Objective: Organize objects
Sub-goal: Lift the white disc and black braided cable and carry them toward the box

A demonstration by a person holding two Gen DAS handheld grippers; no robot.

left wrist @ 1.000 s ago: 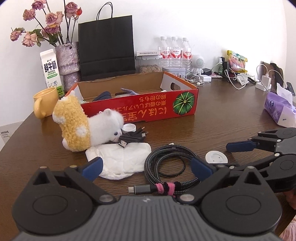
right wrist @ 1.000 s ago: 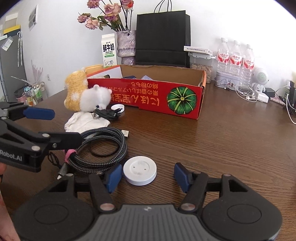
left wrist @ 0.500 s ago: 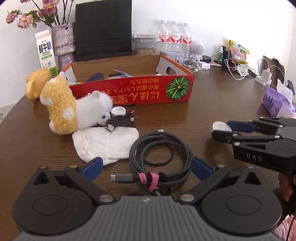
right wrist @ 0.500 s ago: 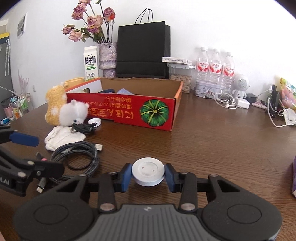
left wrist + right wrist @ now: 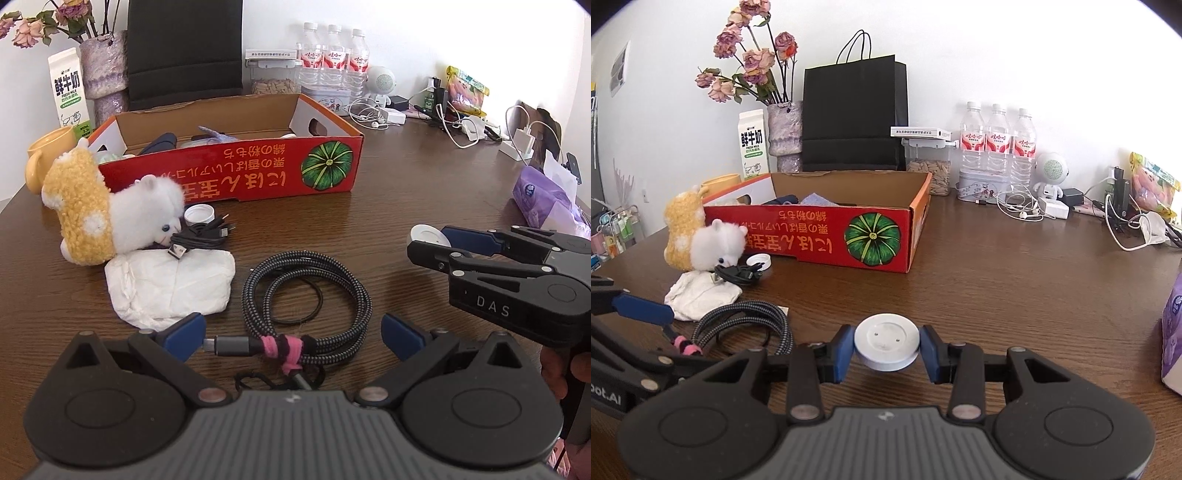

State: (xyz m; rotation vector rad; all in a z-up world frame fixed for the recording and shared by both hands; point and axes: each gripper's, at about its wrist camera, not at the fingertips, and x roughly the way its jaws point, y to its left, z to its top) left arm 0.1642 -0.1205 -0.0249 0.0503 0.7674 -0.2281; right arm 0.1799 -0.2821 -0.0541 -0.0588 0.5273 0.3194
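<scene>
Grip on the white disc (image 5: 886,347) is thin: the right hand-held gripper (image 5: 886,349) clamps only its rim, above the table (image 5: 1015,277). Tilting toward the red box (image 5: 827,236) ahead-left could let it slip. The left hand-held gripper (image 5: 293,334) stands apart around the braided cable (image 5: 306,295).

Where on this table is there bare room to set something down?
Bare wood lies right of the red box, running to the tissue pack. Crowded: between plush toy, white cloth and braided cable, and the back edge by the bottles.
</scene>
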